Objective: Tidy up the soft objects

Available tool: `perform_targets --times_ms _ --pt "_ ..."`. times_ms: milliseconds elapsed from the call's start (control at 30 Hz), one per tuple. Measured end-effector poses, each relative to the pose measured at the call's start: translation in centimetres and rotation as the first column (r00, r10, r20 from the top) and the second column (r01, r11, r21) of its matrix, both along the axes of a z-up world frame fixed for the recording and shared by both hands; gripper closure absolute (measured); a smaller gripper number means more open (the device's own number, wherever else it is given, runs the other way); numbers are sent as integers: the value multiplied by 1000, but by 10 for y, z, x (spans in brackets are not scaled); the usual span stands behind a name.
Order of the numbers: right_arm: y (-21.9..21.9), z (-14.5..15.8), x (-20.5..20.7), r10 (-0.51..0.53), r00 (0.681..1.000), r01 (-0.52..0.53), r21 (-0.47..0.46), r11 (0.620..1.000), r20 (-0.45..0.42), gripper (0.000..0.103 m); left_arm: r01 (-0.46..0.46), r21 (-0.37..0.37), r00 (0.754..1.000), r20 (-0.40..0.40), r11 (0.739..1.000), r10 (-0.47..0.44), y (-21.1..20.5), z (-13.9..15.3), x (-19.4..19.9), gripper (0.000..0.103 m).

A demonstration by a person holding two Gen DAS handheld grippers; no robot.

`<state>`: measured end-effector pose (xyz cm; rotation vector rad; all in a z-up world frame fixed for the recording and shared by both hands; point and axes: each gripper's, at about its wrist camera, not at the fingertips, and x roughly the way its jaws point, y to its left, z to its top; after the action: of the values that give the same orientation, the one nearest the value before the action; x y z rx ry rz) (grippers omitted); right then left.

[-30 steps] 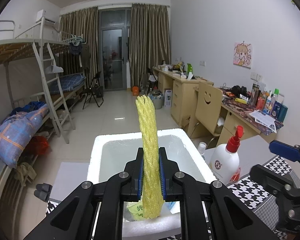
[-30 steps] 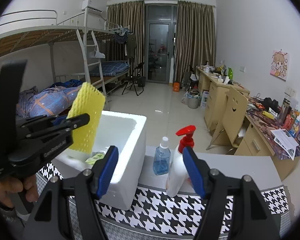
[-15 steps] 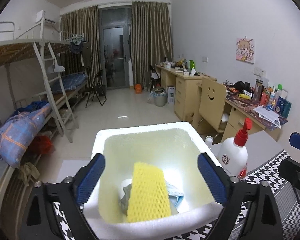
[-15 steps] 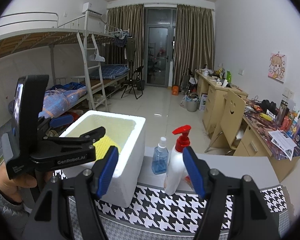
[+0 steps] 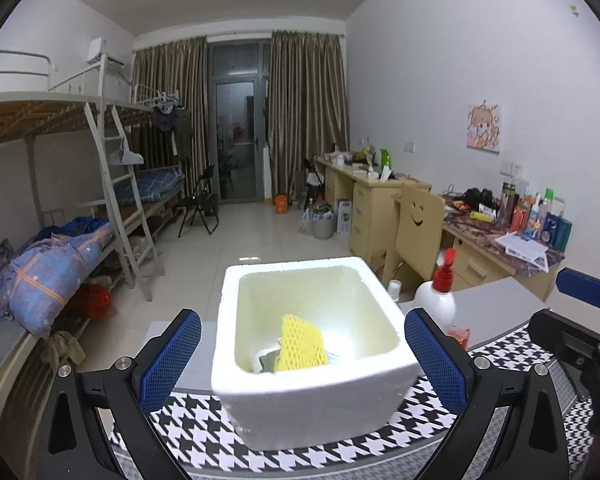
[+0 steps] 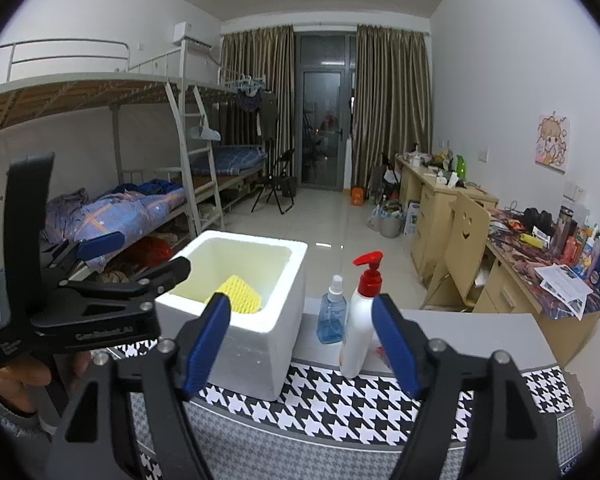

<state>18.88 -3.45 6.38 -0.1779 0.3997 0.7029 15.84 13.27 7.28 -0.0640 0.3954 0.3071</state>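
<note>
A yellow foam net sleeve (image 5: 302,344) lies inside the white foam box (image 5: 312,388), on top of other soft items. It also shows in the right wrist view (image 6: 240,300) inside the box (image 6: 256,344). My left gripper (image 5: 302,360) is open and empty, its blue pads on either side of the box's near wall. It shows in the right wrist view (image 6: 132,264) at the left of the box. My right gripper (image 6: 302,344) is open and empty, to the right of the box, facing the bottles.
A white pump bottle with a red top (image 6: 360,320) and a small blue bottle (image 6: 332,316) stand right of the box on the houndstooth cloth (image 6: 360,404). A small red packet (image 5: 458,336) lies beside them. Bunk beds stand left, desks right.
My left gripper opened and let go of the yellow foam net, which dropped into the box. It then pulled back toward me. The right gripper hardly moved.
</note>
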Motion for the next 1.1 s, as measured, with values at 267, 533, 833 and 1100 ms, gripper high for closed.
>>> perform_targets --times_ms 267,533,833,1100 --pt "-16 6 -30 8 999 -8 17 1000 38 16 6 10 999 33 1000 -6 -21 5 -37 1" --pt "-32 3 -65 20 997 -22 27 999 74 12 -1 19 997 73 1000 -1 -38 2 -72 1" --pt "-56 -10 -93 4 995 -10 62 998 96 9 -15 51 992 126 999 8 -62 -8 -115 1" --pt "-66 -26 -107 -35 992 23 100 995 119 8 -6 92 988 153 996 -8 -77 -24 -135 1"
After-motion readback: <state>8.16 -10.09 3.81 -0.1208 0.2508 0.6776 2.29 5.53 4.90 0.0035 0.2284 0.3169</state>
